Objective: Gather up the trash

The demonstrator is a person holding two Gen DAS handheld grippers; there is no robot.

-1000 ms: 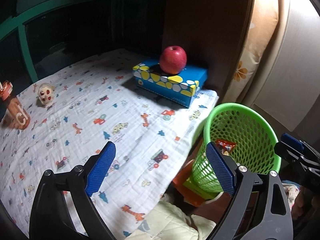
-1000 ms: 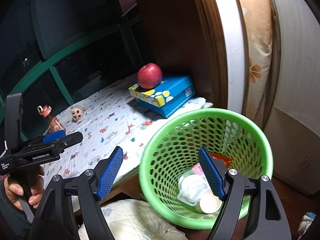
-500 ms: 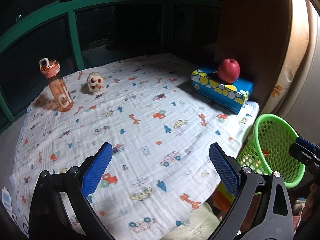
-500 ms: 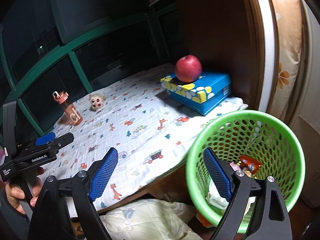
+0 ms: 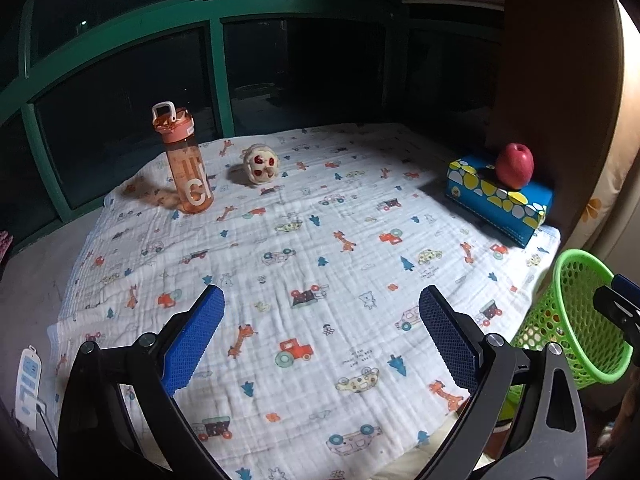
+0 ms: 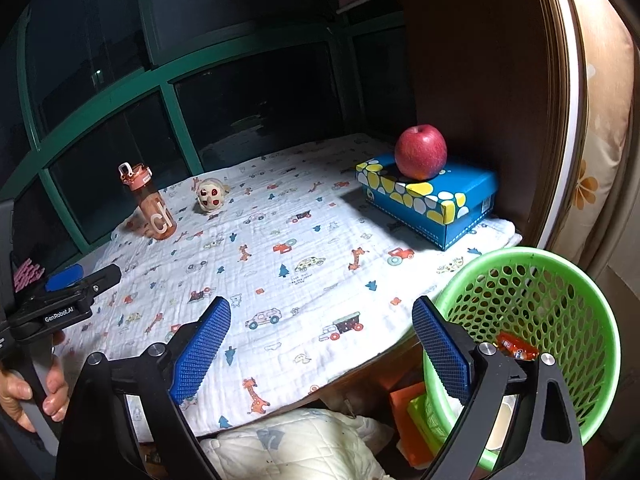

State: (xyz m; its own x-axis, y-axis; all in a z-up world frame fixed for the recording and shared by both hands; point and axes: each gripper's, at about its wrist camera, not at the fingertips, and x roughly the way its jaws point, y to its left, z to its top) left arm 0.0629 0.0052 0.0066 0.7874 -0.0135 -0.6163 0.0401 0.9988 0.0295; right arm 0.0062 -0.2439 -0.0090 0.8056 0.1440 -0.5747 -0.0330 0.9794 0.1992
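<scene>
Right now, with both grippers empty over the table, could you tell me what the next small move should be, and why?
Probably ease the left gripper forward toward the small crumpled object beside the orange bottle. It seems the only trash-like thing left on the cloth, and the gripper's jaws hold nothing. The green basket waits at the table's edge.

Both views have swung away from the basket [image 6: 532, 320] toward the tabletop [image 5: 320, 240]. The left gripper [image 5: 320, 340], earlier straddling the basket's near rim, now hangs over the printed cloth, with the bottle [image 5: 184, 164] and small toy [image 5: 261, 164] in full sight. The right gripper [image 6: 320, 352], earlier over the basket's mouth, now sits left of it, jaws opening with nothing between them.
</scene>
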